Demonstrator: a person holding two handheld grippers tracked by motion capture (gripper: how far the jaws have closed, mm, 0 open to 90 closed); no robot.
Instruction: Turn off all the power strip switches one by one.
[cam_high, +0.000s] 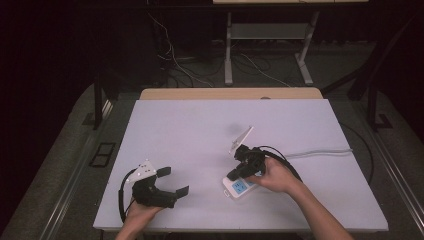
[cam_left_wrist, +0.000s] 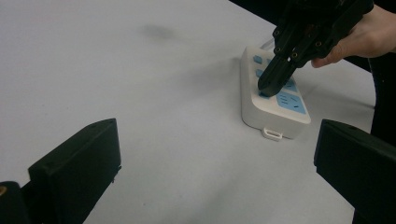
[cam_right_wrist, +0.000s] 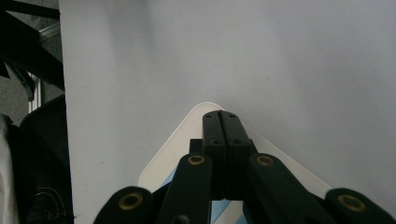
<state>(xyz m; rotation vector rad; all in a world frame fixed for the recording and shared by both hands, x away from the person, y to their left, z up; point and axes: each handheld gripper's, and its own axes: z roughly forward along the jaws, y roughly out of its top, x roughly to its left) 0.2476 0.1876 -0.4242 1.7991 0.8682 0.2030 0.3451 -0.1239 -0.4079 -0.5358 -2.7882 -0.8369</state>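
On white worktop (cam_high: 200, 130), lower right: rigid, light power strip (cam_high: 239, 187), best gripped across long sides; right tool (cam_left_wrist: 271, 84) closed, pressing a blue button; left tool (cam_high: 172, 181) open, idle.

A dim room around one pale work table

We see a white table (cam_high: 200, 125) lit from above, its far edge a strip of light wood (cam_high: 230, 93), while the room behind falls into near darkness. Beyond it stands the white metal frame of a second desk (cam_high: 229, 50), with loose cables (cam_high: 175, 62) trailing over the grey floor (cam_high: 65, 165) beneath. Dark stands (cam_high: 98, 100) flank the table on either side, and a metal rail (cam_high: 400, 180) runs along the floor at the right. A small dark grid panel (cam_high: 102, 154) lies on the floor at the left.
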